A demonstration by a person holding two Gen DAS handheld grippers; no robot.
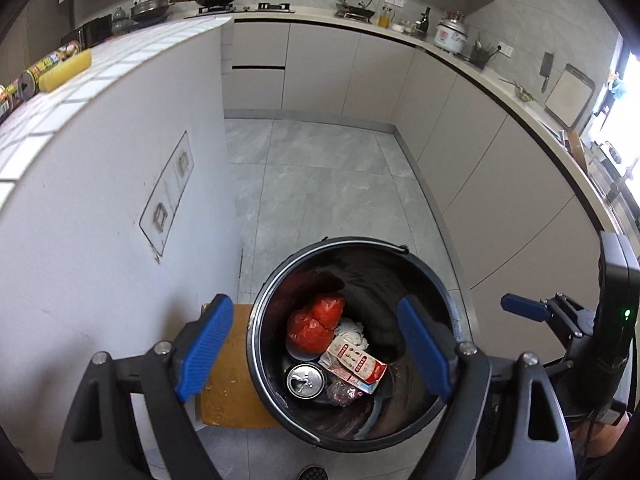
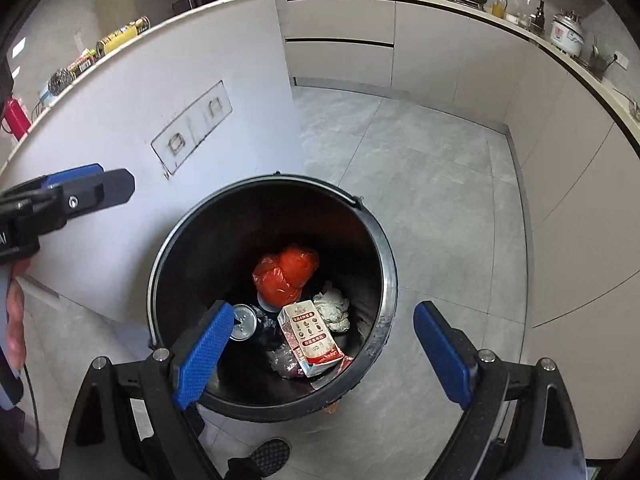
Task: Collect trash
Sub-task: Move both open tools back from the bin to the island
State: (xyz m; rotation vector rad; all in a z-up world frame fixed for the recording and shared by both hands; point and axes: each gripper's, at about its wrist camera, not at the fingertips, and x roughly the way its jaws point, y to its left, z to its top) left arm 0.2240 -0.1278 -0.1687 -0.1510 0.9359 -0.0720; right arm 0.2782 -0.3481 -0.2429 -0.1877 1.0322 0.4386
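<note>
Both hand-held grippers hang over the bin [image 1: 352, 344], low centre of each view. Left hand-held gripper [image 1: 316, 348] and right hand-held gripper [image 2: 324, 356] stand wide apart, holding nothing. In the bin: red bag [image 2: 286, 276], carton [image 2: 310, 336], can [image 1: 305, 380], crumpled paper [image 2: 332, 310]. Judging by this, that trash is done. Cans [image 1: 44, 70] sit on the tiled surface [image 1: 132, 54], upper left, possibly left to collect.
</note>
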